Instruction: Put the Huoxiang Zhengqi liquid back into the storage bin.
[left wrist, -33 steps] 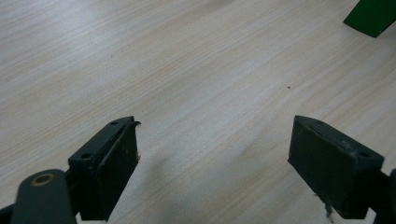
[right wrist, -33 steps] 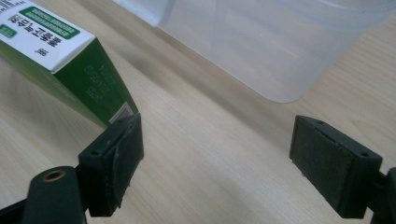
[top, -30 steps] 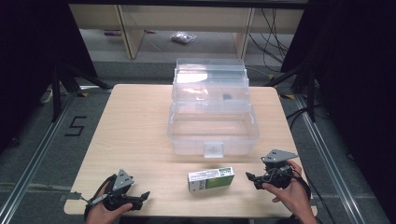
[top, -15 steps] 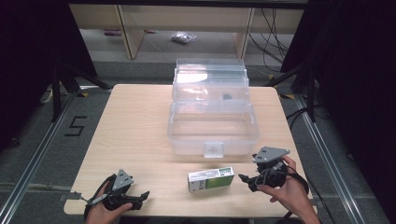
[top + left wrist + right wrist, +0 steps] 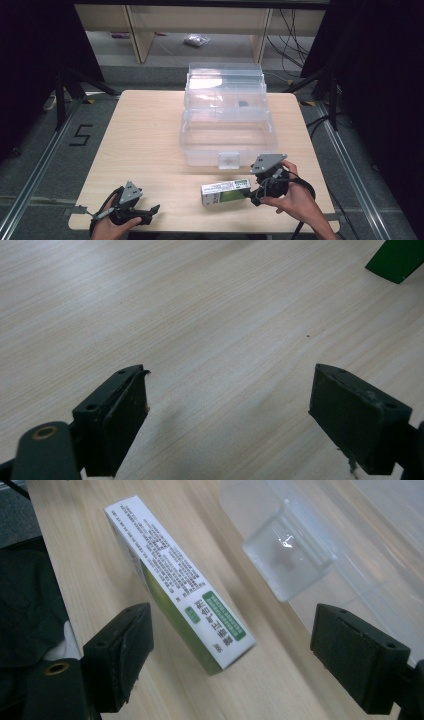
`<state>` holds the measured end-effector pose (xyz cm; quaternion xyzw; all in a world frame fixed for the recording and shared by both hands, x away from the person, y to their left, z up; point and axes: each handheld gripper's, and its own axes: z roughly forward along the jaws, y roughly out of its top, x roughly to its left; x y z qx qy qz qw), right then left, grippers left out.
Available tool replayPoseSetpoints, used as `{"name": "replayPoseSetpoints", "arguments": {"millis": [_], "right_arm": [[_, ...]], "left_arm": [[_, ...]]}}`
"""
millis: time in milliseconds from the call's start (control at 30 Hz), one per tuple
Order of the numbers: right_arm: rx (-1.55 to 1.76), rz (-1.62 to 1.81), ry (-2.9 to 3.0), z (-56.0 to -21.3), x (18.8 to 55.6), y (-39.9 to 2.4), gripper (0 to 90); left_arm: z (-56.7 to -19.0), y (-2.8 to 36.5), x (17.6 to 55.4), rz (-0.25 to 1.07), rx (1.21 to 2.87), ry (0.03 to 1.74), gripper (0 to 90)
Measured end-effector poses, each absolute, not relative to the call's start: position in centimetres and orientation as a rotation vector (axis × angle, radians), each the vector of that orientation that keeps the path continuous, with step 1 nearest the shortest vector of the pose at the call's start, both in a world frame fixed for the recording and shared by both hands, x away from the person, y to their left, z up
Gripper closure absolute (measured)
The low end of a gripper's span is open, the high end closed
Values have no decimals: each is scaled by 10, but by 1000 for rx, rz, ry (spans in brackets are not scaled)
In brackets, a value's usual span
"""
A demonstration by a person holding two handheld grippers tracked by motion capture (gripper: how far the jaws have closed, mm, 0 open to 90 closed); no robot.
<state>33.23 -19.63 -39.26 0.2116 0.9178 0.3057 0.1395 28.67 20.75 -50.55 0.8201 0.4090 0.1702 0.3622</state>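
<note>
High view: right gripper [image 5: 256, 192] sits at the right end of the small green-and-white box [image 5: 226, 192], which lies flat on the table [image 5: 145, 135] near the front edge, just in front of the clear plastic bin [image 5: 227, 135] and its latch [image 5: 229, 160]. Right gripper view has the jaws spread wide with the box [image 5: 182, 587] running lengthwise between them, its near end only just reaching the gap and sitting closer to the left jaw, nothing pinched yet. Step in hand looks like the grab on the box. To do it well: push forward a bit more so the pads cover the box's long side faces rather than just the end corner, shift sideways so the box is centred in the gap, keep the jaws low and level with the tabletop, then close gently (it is light cardboard, likely to crush or skid if squeezed off-centre). Watch the latch [image 5: 287, 555] on the far side; the outer jaw is near it and could snag. Left gripper [image 5: 150, 212] rests at the front left corner, well apart from the box; left gripper view has its jaws spread too, bare wood between them.
</note>
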Motion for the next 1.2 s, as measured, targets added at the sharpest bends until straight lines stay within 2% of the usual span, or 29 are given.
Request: {"name": "replayPoseSetpoints", "arguments": {"millis": [633, 1200], "right_arm": [[454, 723, 2809, -405, 348, -154, 201], [340, 520, 2945, -423, 357, -126, 263]], "left_arm": [[-507, 207, 287, 434, 2126, 1055, 149], [-505, 209, 287, 439, 2138, 1046, 149]]}}
